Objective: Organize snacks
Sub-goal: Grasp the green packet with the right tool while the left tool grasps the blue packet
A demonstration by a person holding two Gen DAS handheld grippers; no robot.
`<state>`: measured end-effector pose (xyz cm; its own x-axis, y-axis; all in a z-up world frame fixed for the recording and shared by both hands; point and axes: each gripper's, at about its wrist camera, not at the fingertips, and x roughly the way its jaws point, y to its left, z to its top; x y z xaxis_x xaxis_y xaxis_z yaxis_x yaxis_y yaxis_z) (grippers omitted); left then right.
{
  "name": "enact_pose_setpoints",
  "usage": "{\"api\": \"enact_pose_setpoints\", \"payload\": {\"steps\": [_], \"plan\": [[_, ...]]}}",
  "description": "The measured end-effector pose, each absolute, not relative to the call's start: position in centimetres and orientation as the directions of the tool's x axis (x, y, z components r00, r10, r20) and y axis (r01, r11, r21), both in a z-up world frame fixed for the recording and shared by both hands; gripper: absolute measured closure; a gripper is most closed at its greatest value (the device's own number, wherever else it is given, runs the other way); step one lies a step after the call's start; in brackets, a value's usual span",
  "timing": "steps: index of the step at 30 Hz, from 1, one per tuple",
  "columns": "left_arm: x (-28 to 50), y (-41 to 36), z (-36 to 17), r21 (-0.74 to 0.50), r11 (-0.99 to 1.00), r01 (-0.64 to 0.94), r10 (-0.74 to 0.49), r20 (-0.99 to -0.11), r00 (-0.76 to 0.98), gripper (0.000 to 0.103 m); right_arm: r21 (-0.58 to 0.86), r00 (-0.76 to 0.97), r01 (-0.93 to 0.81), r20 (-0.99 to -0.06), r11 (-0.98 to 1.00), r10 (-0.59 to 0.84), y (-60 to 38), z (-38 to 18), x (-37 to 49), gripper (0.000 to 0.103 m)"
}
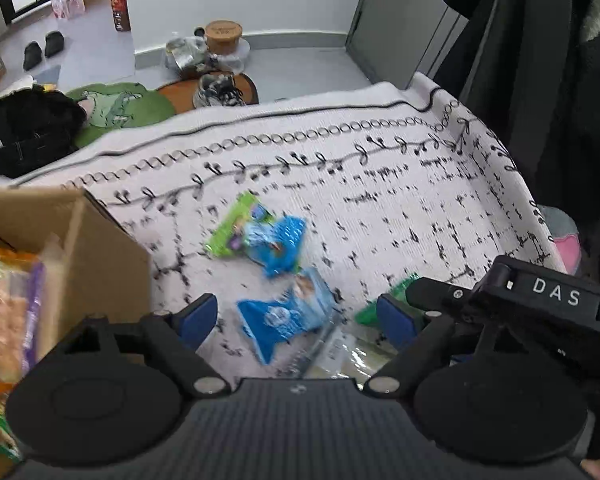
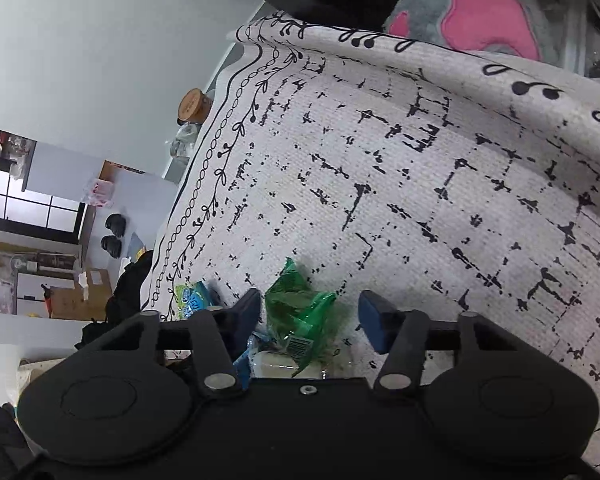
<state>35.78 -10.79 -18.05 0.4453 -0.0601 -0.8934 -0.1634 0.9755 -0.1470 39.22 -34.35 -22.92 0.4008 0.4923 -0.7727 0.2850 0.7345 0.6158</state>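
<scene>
Step in hand: pickup. Right gripper [image 2: 308, 316], jaws apart, straddles crinkled green plastic snack packet [image 2: 300, 312] on patterned cloth-covered worktop [image 2: 420, 200]. Left gripper [image 1: 300, 316], jaws apart, over blue foil packet [image 1: 288, 312]. Next, likely: clamp, carry to brown cardboard box [image 1: 92, 248], near left.

Both wrist views look closely down onto one patterned cloth [image 1: 380, 200].

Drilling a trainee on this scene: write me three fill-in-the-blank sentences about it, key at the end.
1. The cardboard box sits to the ____ of the left tool.
2. Between the right tool's open fingers lies a ____ snack packet.
3. The packet between the left tool's fingers is ____.

Missing words: left; green; blue
</scene>
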Motion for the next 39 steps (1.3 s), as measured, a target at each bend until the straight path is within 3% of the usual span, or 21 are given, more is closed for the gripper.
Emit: {"api": "enact_pose_setpoints", "payload": {"steps": [7,11,16,18,22,39], "plan": [[36.3,-10.1,-20.0,-0.160,0.964,-0.213,-0.056,-0.904,0.423,0.017,0.609,0.391,0.272,-0.778,0.745,0.492,-34.0,-23.2,39.6,0.057],[36.6,-9.5,-20.7,-0.181,0.956,-0.233,-0.074,-0.911,0.406,0.025,0.593,0.381,0.257,-0.788,0.763,0.484,-33.7,-23.4,39.6,0.072],[36.4,-9.7,-20.4,-0.187,0.962,-0.199,-0.091,-0.907,0.412,0.063,0.588,0.383,0.252,-0.790,0.768,0.479,-33.9,-23.0,39.4,0.075],[36.2,-9.6,-20.1,-0.199,0.961,-0.191,-0.109,-0.910,0.401,0.072,0.584,0.385,0.252,-0.792,0.771,0.474,-33.9,-22.7,39.0,0.076],[35.7,-9.3,-19.0,-0.206,0.961,-0.185,-0.115,-0.903,0.413,0.076,0.585,0.416,0.226,-0.781,0.779,0.466,-33.8,-21.5,38.3,0.076],[32.8,-8.3,-13.3,-0.263,0.953,-0.150,-0.163,-0.863,0.478,0.076,0.569,0.508,0.197,-0.756,0.799,0.413,-32.7,-16.3,34.1,0.076]]}}
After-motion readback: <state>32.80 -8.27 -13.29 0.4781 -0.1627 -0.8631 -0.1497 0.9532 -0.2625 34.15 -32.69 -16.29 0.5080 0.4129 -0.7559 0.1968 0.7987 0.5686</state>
